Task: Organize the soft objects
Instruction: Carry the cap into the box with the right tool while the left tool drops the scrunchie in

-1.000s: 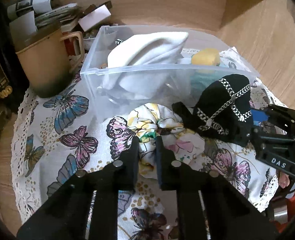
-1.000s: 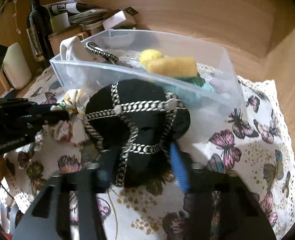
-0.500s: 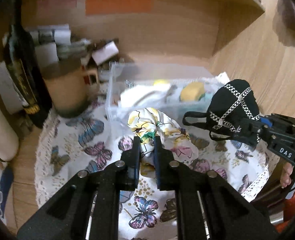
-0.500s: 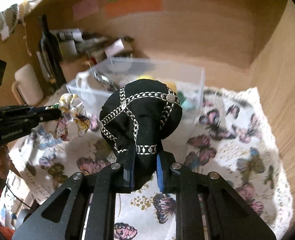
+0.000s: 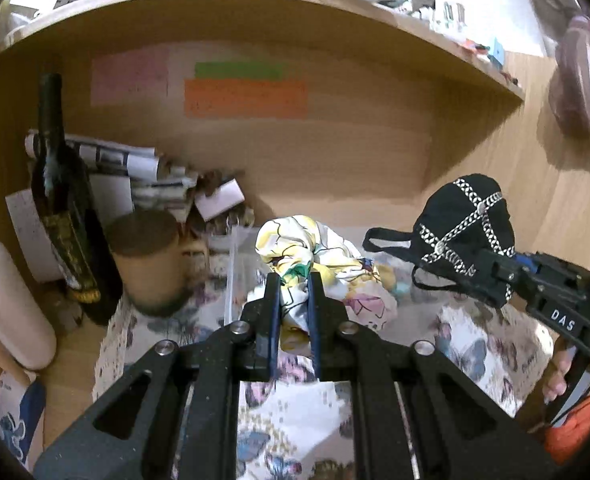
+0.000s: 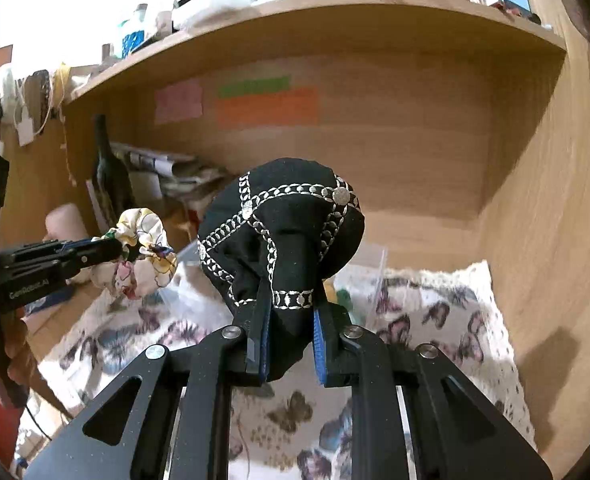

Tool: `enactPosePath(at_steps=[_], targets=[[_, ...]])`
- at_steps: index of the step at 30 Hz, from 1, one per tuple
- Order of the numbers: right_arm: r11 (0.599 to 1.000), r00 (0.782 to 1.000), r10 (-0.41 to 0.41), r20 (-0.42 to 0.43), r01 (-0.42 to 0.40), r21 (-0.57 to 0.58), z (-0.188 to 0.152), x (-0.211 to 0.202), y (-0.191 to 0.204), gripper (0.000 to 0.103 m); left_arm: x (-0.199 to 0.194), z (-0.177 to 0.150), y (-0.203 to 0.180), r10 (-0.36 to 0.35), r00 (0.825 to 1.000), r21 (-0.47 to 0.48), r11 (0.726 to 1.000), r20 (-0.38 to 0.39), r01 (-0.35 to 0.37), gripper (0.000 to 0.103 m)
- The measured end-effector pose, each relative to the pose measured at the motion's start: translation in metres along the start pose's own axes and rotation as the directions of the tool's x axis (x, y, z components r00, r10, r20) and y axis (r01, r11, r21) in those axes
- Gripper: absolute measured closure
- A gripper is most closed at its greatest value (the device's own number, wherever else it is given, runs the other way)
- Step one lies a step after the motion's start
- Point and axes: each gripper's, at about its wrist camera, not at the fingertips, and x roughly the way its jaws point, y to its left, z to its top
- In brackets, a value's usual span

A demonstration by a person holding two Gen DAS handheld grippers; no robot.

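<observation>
My left gripper (image 5: 293, 284) is shut on a floral cloth scrunchie (image 5: 315, 252) and holds it in the air above the table; it also shows in the right wrist view (image 6: 143, 252). My right gripper (image 6: 291, 304) is shut on a black cap with silver chain trim (image 6: 283, 232), also raised; it shows at the right in the left wrist view (image 5: 463, 228). The clear plastic bin (image 6: 371, 264) sits behind and below both items, mostly hidden by them.
A butterfly-print cloth (image 6: 435, 320) covers the table. A dark wine bottle (image 5: 63, 208), a tan mug (image 5: 147, 256), a white roll (image 5: 7, 304) and stacked papers (image 5: 135, 176) stand at the left. Wooden walls and a shelf (image 6: 335, 24) enclose the nook.
Both grippers have lifted their items up off the table, above the bin's level. The views now tilt up toward the back wall and shelf.
</observation>
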Motion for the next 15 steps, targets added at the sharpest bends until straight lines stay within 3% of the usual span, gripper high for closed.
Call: enactPosePath(at_steps=[7,15], targets=[[1.0,1.0,-0.003,0.007,0.003,0.02,0.015,0.026,-0.002,0.088,0.035,0.015,0.008,0.002,1.0,-0.023,1.0,-0.004,-0.003,0.091],[1.0,0.999,0.004,-0.042,-0.003,0.03,0.021,0.066,-0.004,0.088,0.087,0.016,0.01,0.046,0.997,-0.015,0.999,-0.068,-0.047,0.091]])
